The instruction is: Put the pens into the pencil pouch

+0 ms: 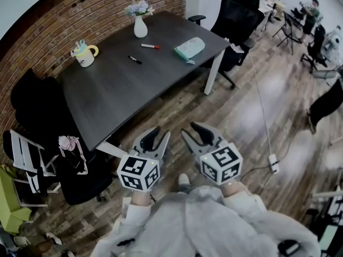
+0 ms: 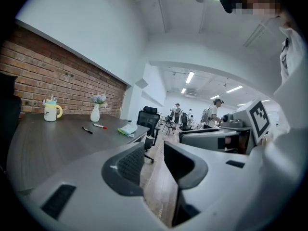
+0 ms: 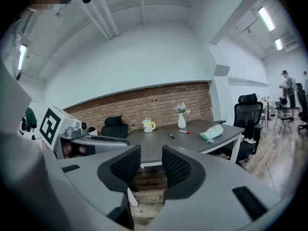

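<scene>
1. Head view: the wood floor (image 1: 257, 106) takes up the right and lower part, and you stand on it well apart from the work.
2. The brick wall (image 1: 64, 20) runs behind the far side of the table.
3. The dark table (image 1: 123, 90) lies ahead of you on your left, with its near edge and a white leg (image 1: 211, 74) facing you. A strip of bare floor lies between it and your grippers.
4. A black office chair (image 1: 238, 15) stands at the table's right end. Another black chair (image 1: 80, 181) sits at the near left corner with a pink thing (image 1: 69, 143) on it, beside a white folding chair (image 1: 24, 154).
5. Your left gripper (image 1: 159, 135) is released: its jaws stand apart and only floor shows through the gap.
6. Your right gripper (image 1: 196, 131) is also released, jaws wide, with the table edge in view beyond them. The two grippers are side by side, low in front of you.
7. The pale green pouch (image 1: 190, 48) lies flat near the table's right edge. You cannot tell whether it is unzipped.
8. A white vase (image 1: 140, 25) of flowers and a yellow-handled mug (image 1: 84, 54) stand along the wall side.
9. The red pen (image 1: 150, 46) lies between vase and pouch.
10. The black pen (image 1: 135, 60) lies nearer you, apart from the red one. Both pens are outside the pouch.
</scene>
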